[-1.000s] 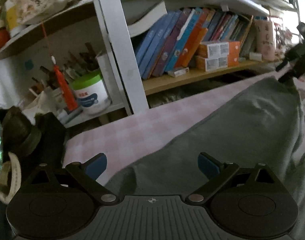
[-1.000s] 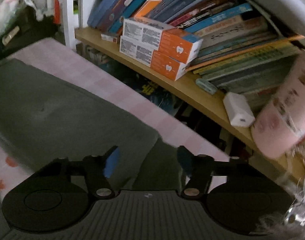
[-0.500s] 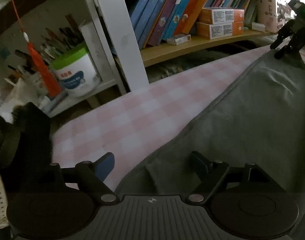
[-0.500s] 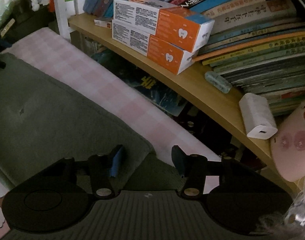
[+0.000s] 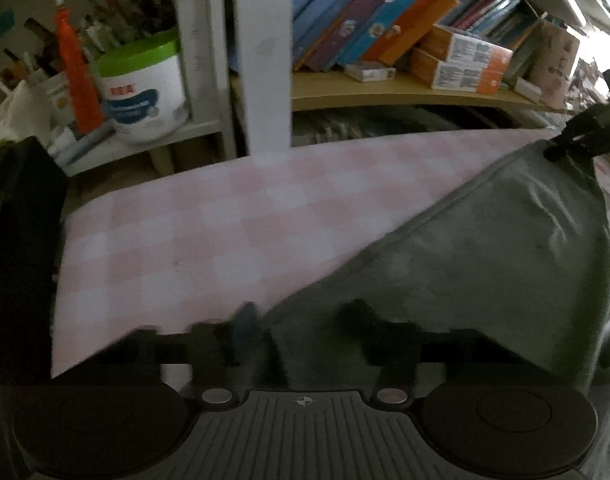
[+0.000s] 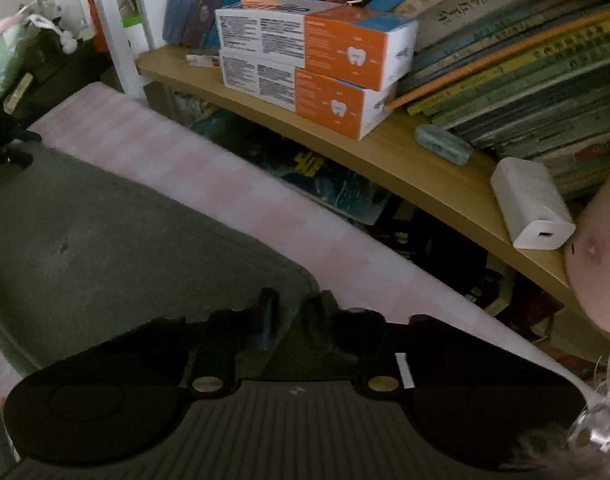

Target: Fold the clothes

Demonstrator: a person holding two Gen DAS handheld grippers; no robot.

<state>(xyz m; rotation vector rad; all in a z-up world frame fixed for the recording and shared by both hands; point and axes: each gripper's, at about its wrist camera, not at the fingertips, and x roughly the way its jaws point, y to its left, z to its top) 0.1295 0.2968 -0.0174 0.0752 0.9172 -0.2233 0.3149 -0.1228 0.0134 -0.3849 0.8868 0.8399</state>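
Crowding the checked cloth (image 5: 225, 232): bookshelf (image 6: 385, 156), boxes (image 6: 317, 68).

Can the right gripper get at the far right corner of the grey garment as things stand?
Probably yes: the right gripper is already at that corner of the grey garment, its jaws just closed onto the fabric. Nothing lies between on the pink checked cloth.

A: Where is room lying open?
B: The pink checked cloth (image 5: 209, 240) is stretching bare left of the grey garment (image 5: 485, 264).
A: And what is blocking?
B: The wooden shelf (image 6: 385, 160) with orange boxes (image 6: 317, 64) is crowding the far edge; a white upright (image 5: 265, 52) is standing behind.
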